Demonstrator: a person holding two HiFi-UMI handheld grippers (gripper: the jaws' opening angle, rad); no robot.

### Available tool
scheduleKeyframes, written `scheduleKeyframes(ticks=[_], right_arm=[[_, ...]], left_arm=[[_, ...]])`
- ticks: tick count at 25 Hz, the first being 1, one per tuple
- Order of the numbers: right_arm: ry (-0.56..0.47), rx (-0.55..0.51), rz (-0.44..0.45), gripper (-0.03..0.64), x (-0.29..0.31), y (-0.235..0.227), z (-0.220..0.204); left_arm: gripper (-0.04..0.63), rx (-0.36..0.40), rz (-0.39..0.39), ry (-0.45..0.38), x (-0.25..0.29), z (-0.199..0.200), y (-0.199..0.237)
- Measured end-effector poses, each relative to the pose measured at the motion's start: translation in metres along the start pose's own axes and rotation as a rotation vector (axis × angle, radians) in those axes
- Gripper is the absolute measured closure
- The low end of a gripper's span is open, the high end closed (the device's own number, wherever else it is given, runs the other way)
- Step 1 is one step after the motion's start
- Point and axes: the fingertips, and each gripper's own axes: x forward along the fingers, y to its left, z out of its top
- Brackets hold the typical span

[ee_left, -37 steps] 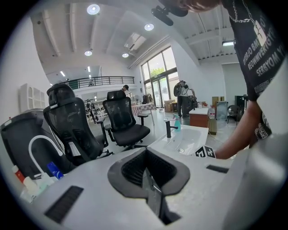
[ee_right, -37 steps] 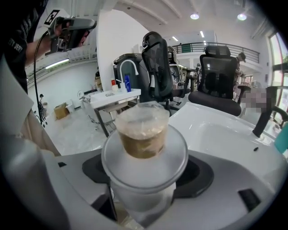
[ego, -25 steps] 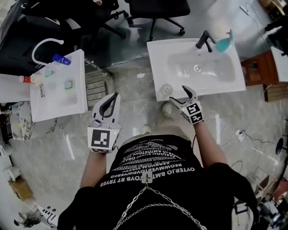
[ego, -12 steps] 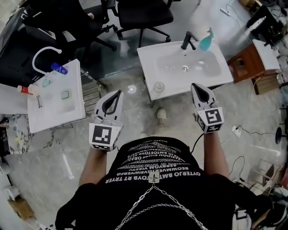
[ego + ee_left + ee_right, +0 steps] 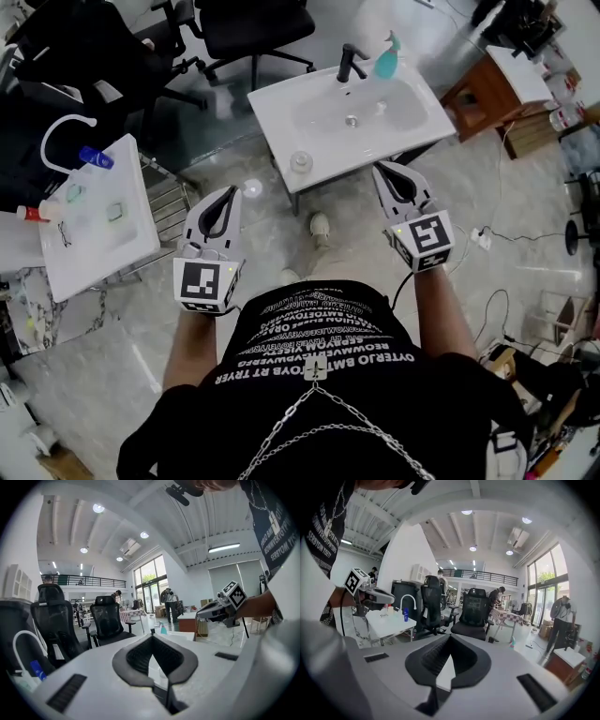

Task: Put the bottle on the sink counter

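Note:
The clear bottle (image 5: 300, 161) stands upright on the front left corner of the white sink counter (image 5: 417, 122) in the head view. My right gripper (image 5: 386, 170) hovers in front of the counter's front edge, to the right of the bottle and apart from it, jaws shut and empty; in its own view the right gripper (image 5: 450, 641) points out into the room. My left gripper (image 5: 232, 192) floats over the floor, left of and nearer than the counter. It is shut with nothing held, and the left gripper (image 5: 152, 639) looks the same in its own view.
The sink has a black tap (image 5: 349, 61) and a teal soap dispenser (image 5: 386, 58) at its back. A second white sink table (image 5: 94, 244) with a blue bottle (image 5: 96, 157) stands at the left. Office chairs (image 5: 253, 23) are behind, a wooden cabinet (image 5: 487, 94) at the right.
The right gripper, open beside the bottle a second ago, has shut empty, risen and drawn back from the counter. The left gripper rose slightly. The view has shifted, so the sink sits farther left.

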Motion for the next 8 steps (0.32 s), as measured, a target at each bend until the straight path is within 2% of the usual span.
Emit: scheduleKeyframes(ticks=[8], right_arm=[[0.039,-0.012,0.056,0.62,0.021,-0.005,-0.018]], left_arm=[[0.589,-0.007,0.017,0.028,0.022,-0.006,0.005]])
